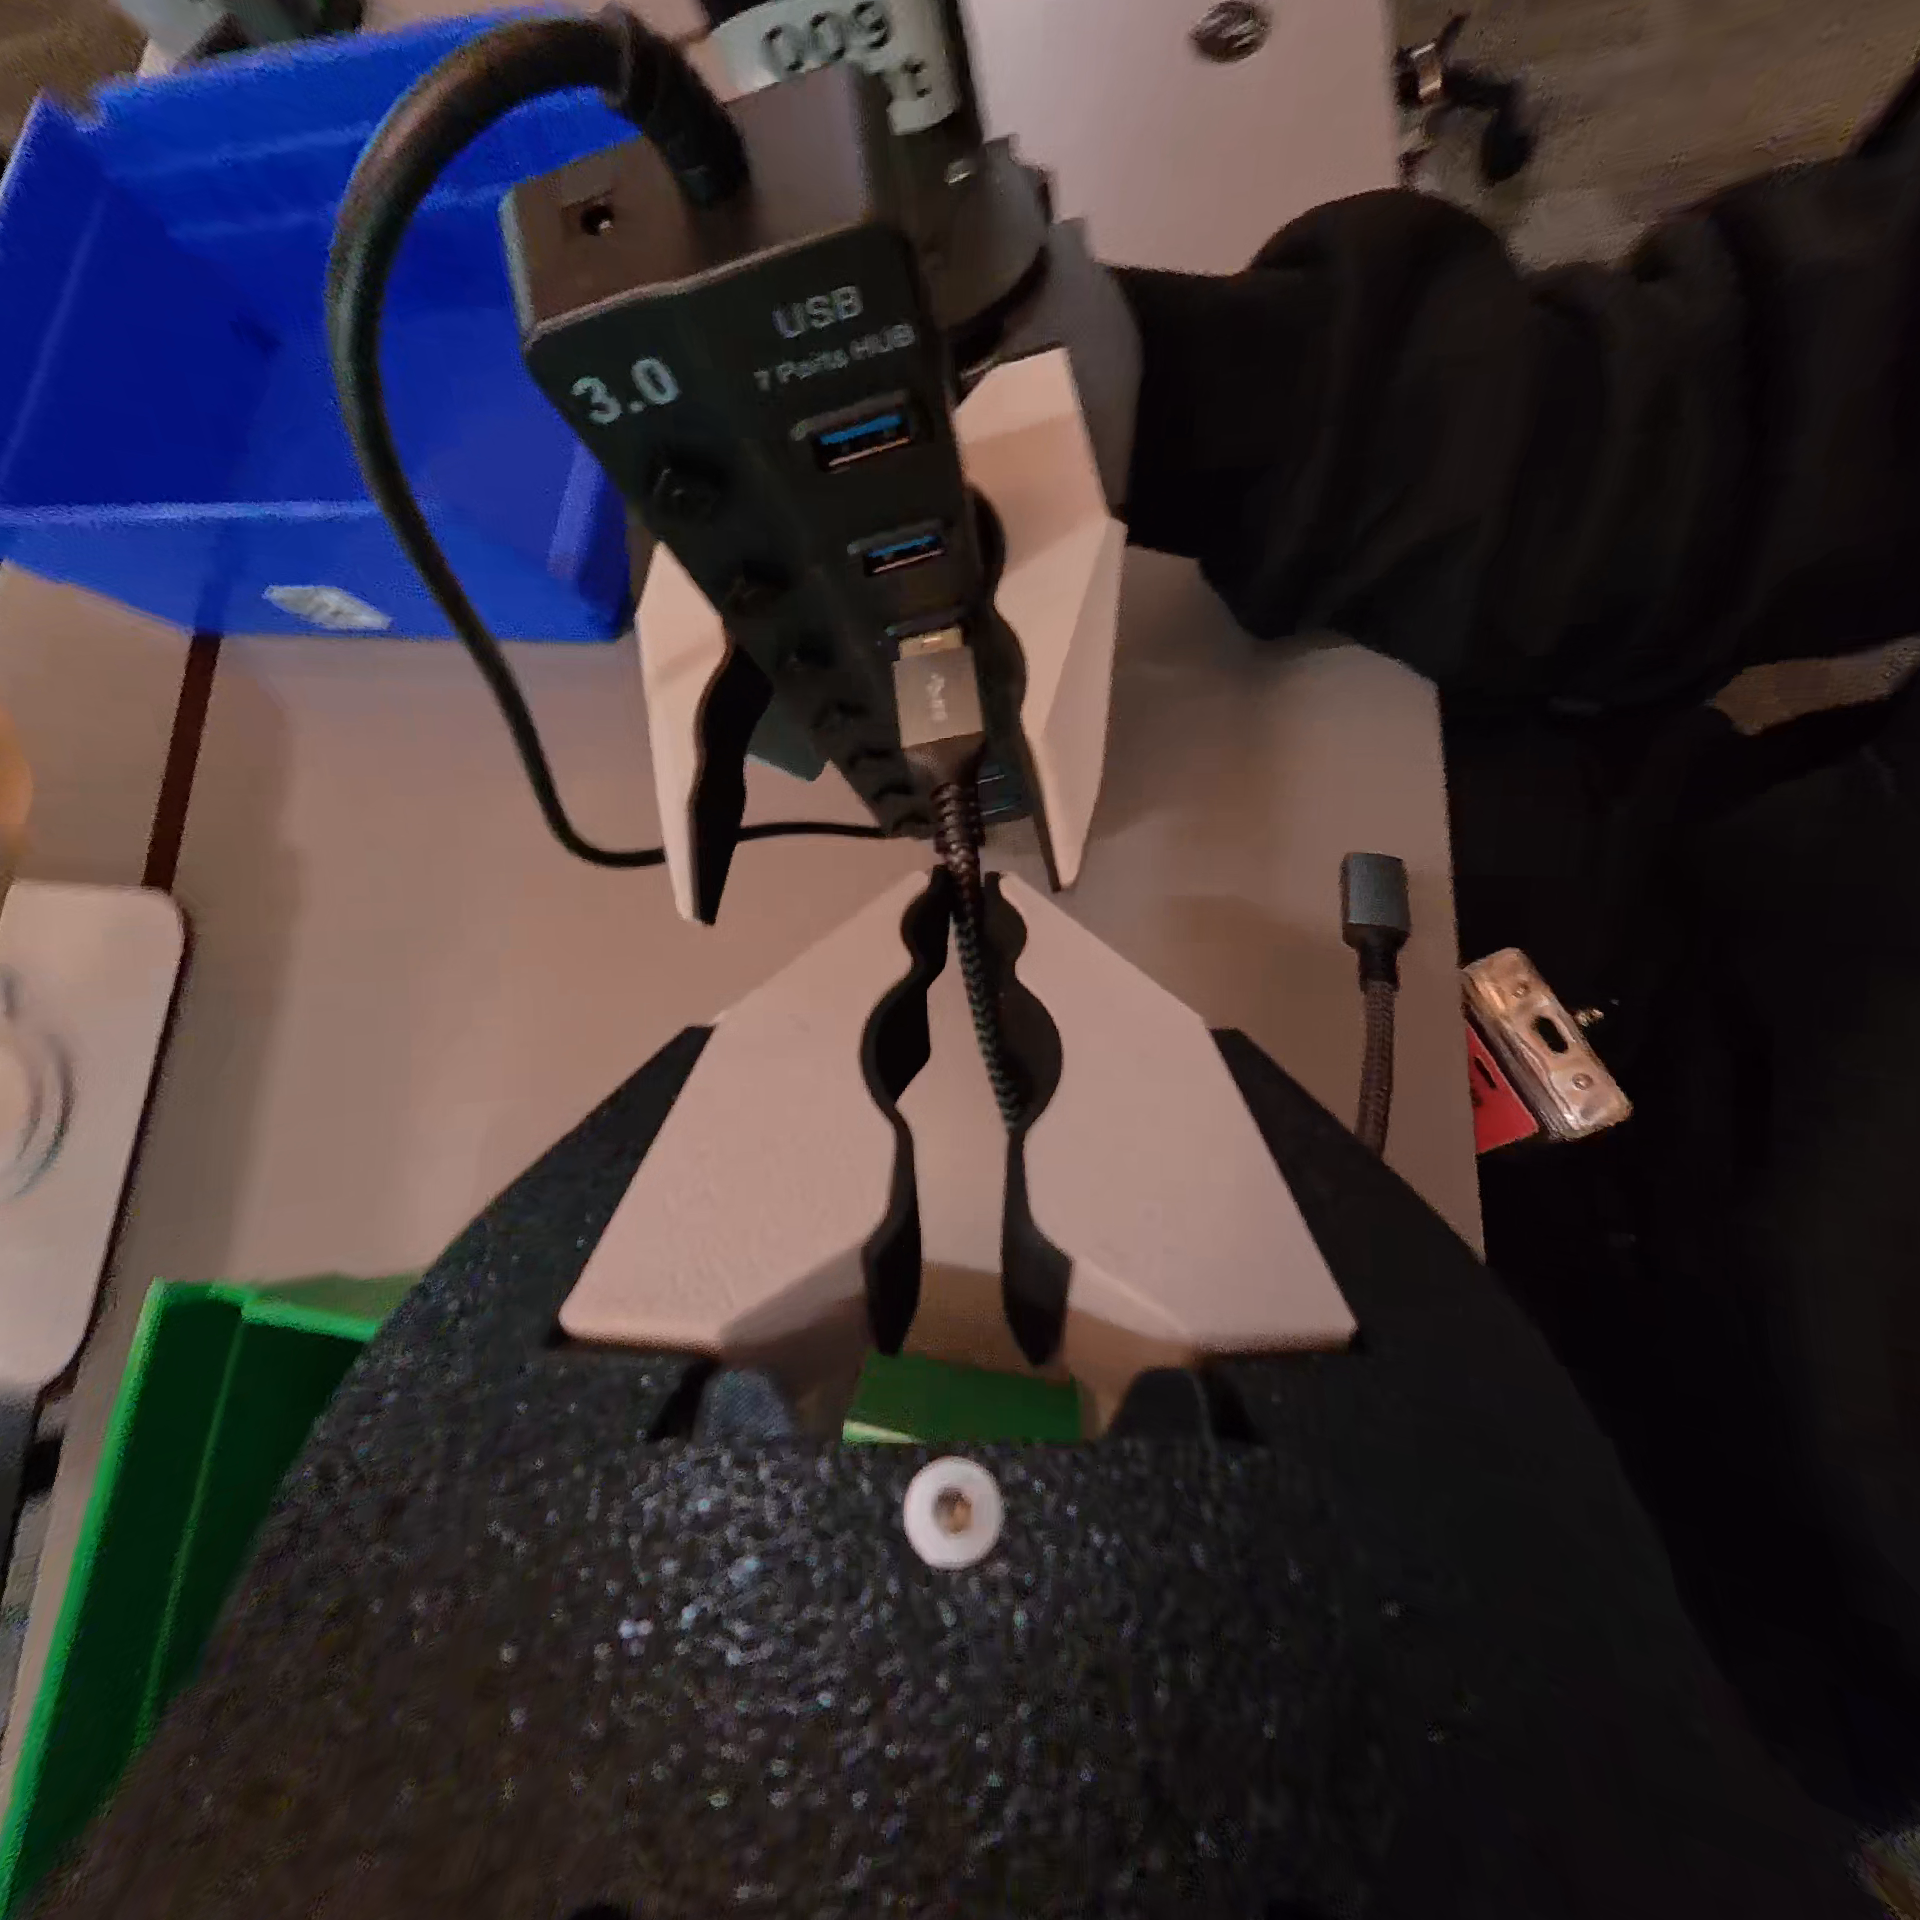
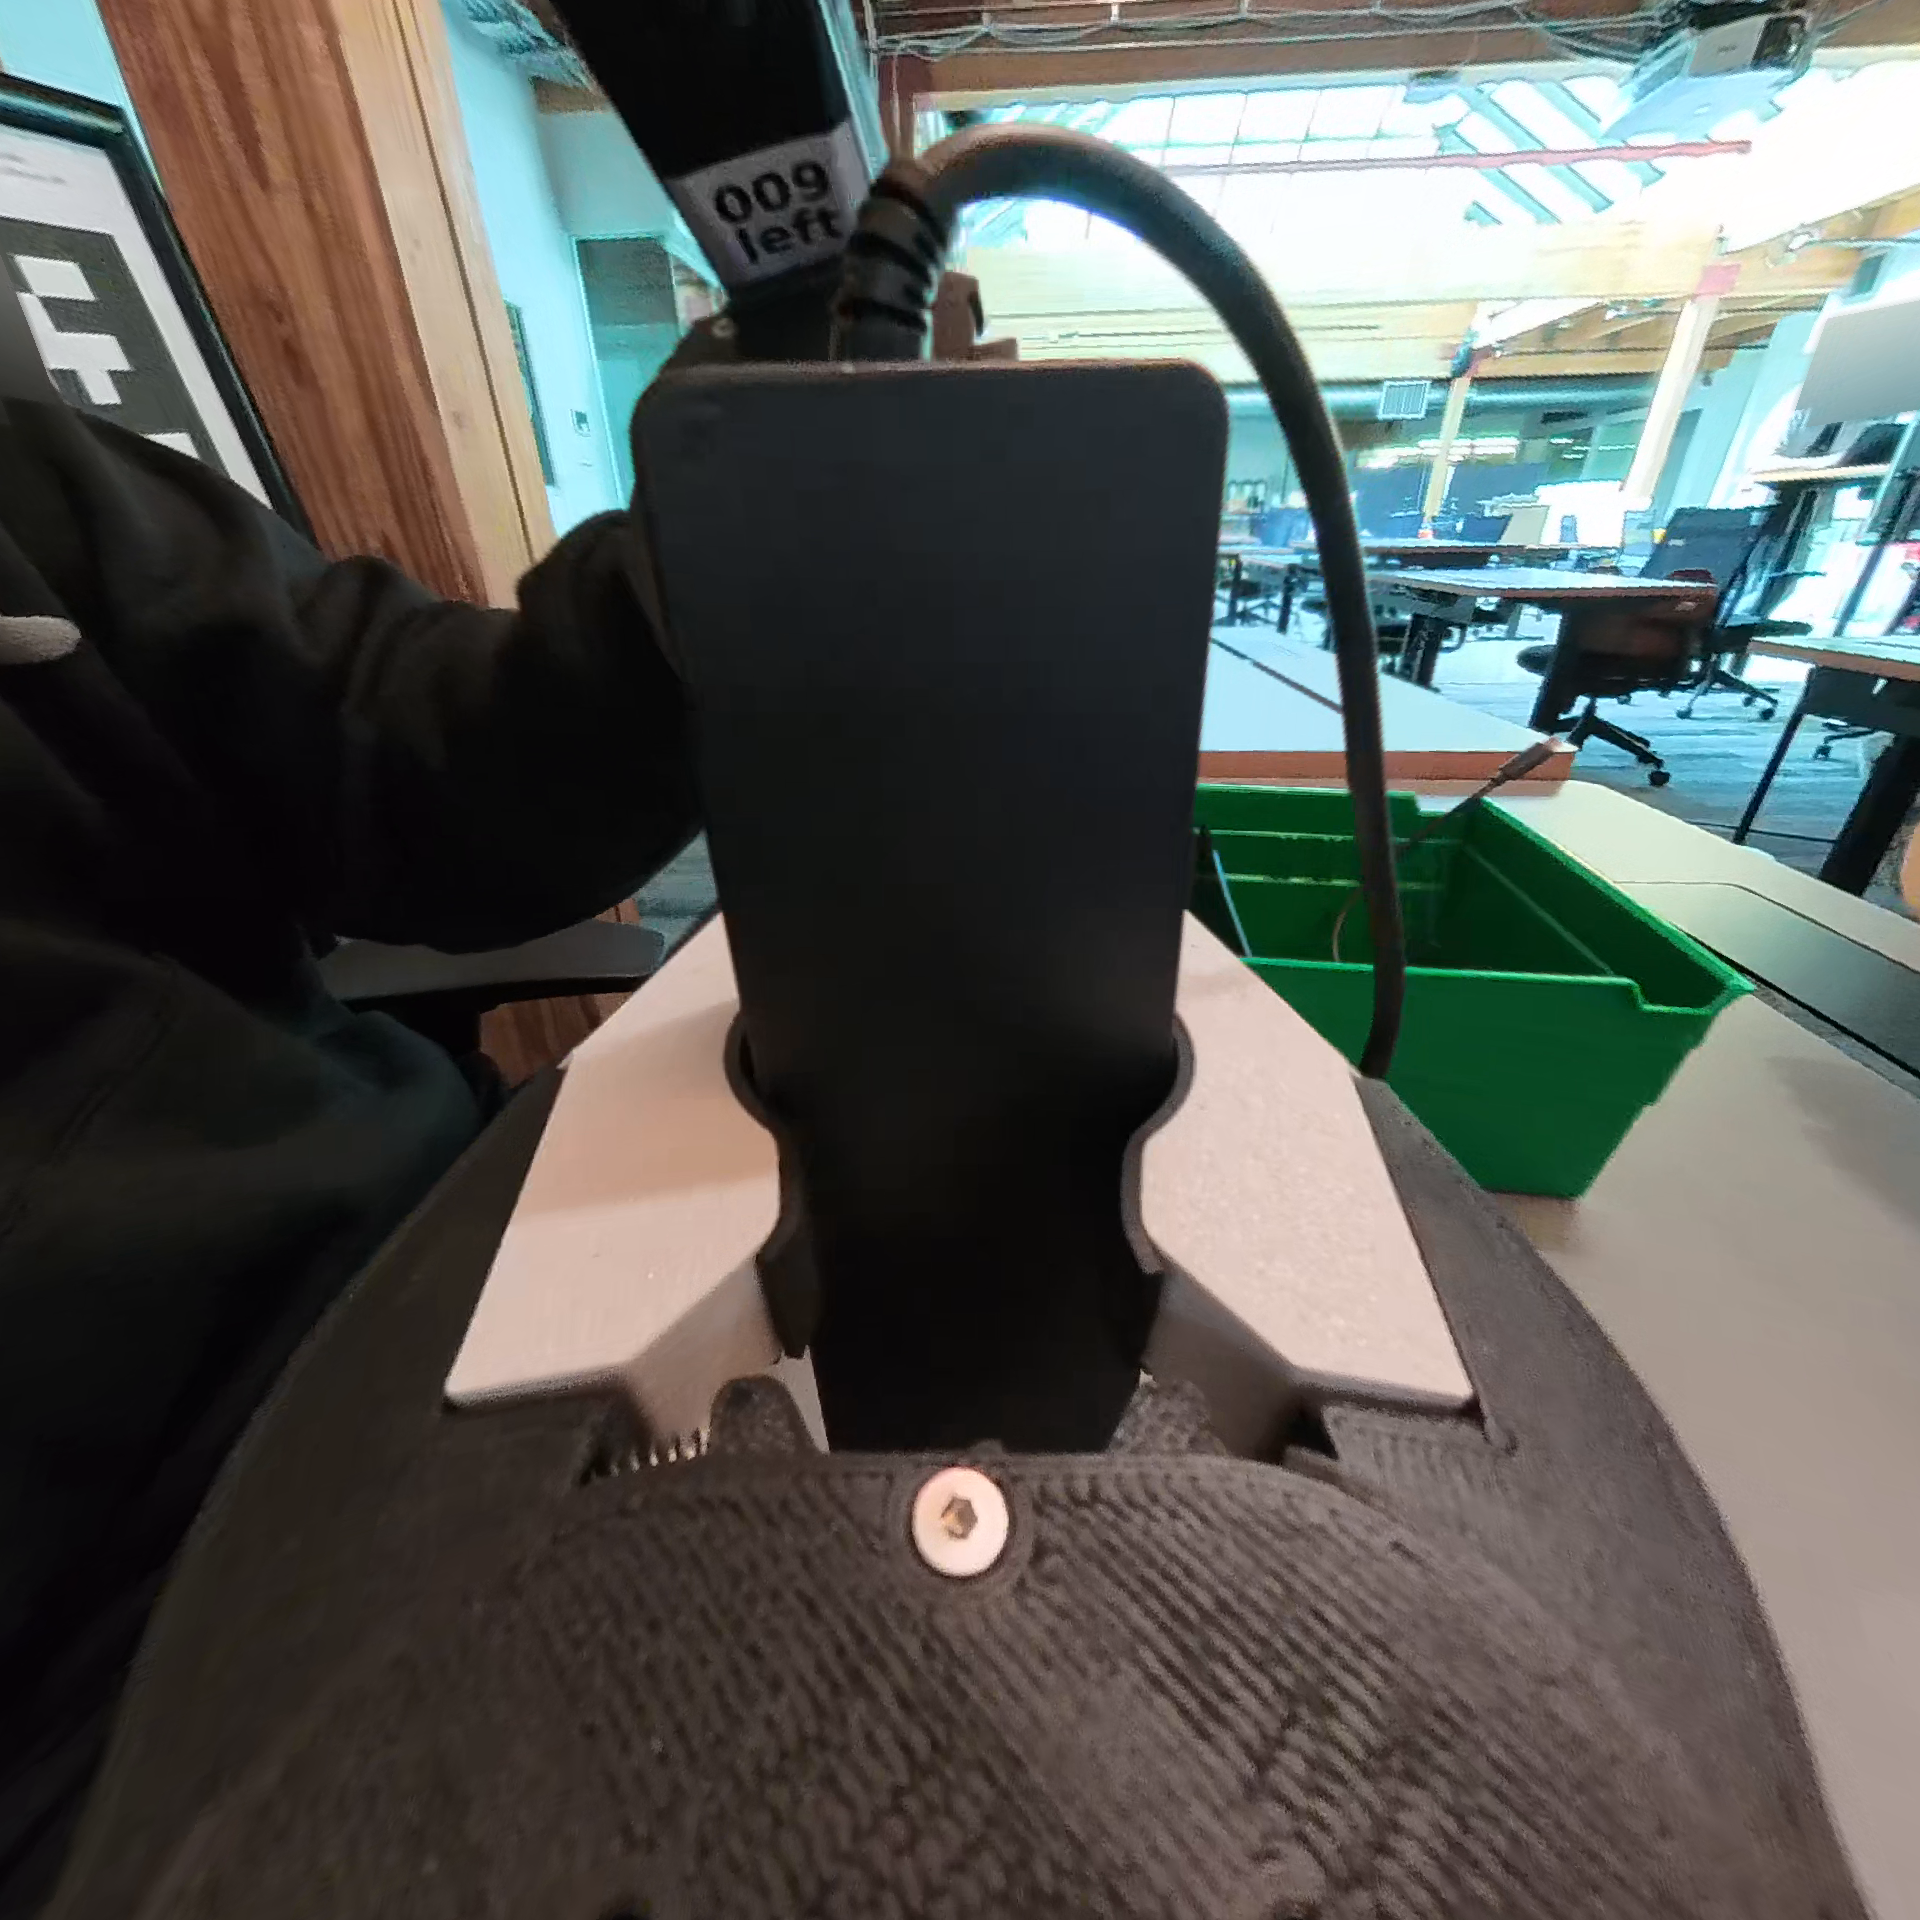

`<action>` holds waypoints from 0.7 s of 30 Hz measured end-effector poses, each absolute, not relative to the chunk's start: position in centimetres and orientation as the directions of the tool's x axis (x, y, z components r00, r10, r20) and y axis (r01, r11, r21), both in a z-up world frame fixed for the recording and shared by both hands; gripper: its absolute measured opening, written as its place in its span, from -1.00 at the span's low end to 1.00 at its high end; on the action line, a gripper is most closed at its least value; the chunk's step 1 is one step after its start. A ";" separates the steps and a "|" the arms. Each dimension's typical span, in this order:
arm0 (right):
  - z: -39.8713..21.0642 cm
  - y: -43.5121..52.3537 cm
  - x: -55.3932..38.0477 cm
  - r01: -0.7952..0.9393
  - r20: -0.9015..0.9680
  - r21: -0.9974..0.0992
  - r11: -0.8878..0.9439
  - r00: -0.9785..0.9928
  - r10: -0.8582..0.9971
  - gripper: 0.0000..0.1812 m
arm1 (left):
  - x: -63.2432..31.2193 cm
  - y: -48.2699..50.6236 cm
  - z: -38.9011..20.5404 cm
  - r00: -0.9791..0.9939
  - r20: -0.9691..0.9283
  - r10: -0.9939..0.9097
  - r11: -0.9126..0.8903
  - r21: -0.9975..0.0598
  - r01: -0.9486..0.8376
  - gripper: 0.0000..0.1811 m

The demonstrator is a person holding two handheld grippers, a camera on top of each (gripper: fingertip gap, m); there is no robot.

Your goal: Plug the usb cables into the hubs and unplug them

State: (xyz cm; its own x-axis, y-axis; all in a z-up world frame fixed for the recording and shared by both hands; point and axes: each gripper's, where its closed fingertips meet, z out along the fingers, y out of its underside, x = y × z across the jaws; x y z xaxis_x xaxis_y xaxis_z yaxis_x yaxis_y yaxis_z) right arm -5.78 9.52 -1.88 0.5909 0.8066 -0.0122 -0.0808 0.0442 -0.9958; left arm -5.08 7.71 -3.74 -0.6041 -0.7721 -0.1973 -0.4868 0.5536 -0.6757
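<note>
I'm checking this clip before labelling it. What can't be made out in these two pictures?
- Right wrist view: the hub shows only its plain back, so its ports and the plug are hidden.
- Left wrist view: the right gripper covers the hub's lowest ports.
- Left wrist view: motion blur hides how deep the plug sits.
- Left wrist view: the braided cable runs between the left gripper fingers; its far end is hidden.

In the right wrist view the black USB hub (image 2: 935,831) showed only its blank back, so its ports and any plug were hidden, and its lower end was covered by the right gripper (image 2: 956,1060). In the left wrist view the hub's lowest ports were masked by the silver plug (image 1: 932,694) and the far gripper's fingers. The blue bin (image 1: 208,416), upper left, and green bin (image 1: 156,1455), lower left, were cut by the frame edge.
</note>
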 end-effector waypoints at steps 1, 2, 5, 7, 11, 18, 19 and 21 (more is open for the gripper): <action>-1.7 9.4 -6.0 -0.082 -0.009 -0.995 0.048 0.581 0.814 -0.27 | -5.4 7.3 -3.6 -0.636 -0.187 -0.748 0.558 -0.695 -0.453 -0.96; -1.5 9.3 -6.1 -0.087 -0.004 -0.995 0.057 0.576 0.818 -0.27 | -5.6 7.0 -3.4 -0.658 -0.177 -0.732 0.553 -0.719 -0.421 -0.96; -1.2 9.1 -6.2 -0.104 -0.009 -0.993 0.060 0.569 0.822 -0.27 | -5.7 6.7 -2.7 -0.676 -0.140 -0.724 0.487 -0.797 -0.357 -0.95; -1.7 9.4 -5.9 -0.073 0.020 -0.994 0.077 0.588 0.808 -0.27 | -5.6 6.7 -3.3 -0.676 -0.129 -0.726 0.474 -0.806 -0.354 -0.95; -1.1 9.3 -5.3 -0.090 0.039 -0.989 0.117 0.606 0.795 -0.27 | -4.9 6.9 -2.9 -0.610 -0.131 -0.782 0.383 -0.873 -0.303 -0.93; -0.6 9.3 -5.3 -0.091 0.056 -0.985 0.143 0.620 0.782 -0.27 | -4.8 7.0 -2.3 -0.531 -0.135 -0.837 0.307 -0.918 -0.251 -0.91; -0.7 9.4 -5.3 -0.092 0.050 -0.986 0.136 0.619 0.784 -0.27 | -4.9 6.9 -2.3 -0.533 -0.135 -0.835 0.302 -0.923 -0.239 -0.96; -1.1 10.0 -5.2 -0.085 0.035 -0.990 0.115 0.638 0.769 -0.27 | -4.7 7.4 -2.5 -0.495 -0.157 -0.854 0.304 -0.924 -0.233 -0.97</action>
State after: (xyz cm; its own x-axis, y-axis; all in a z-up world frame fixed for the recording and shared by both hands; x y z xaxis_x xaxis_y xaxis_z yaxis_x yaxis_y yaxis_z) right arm -5.15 9.95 -1.10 0.6385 0.7689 0.0350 -0.0846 0.1154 -0.9897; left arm -4.74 7.37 -2.52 -0.4954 -0.8544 -0.1565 -0.2325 0.3041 -0.9238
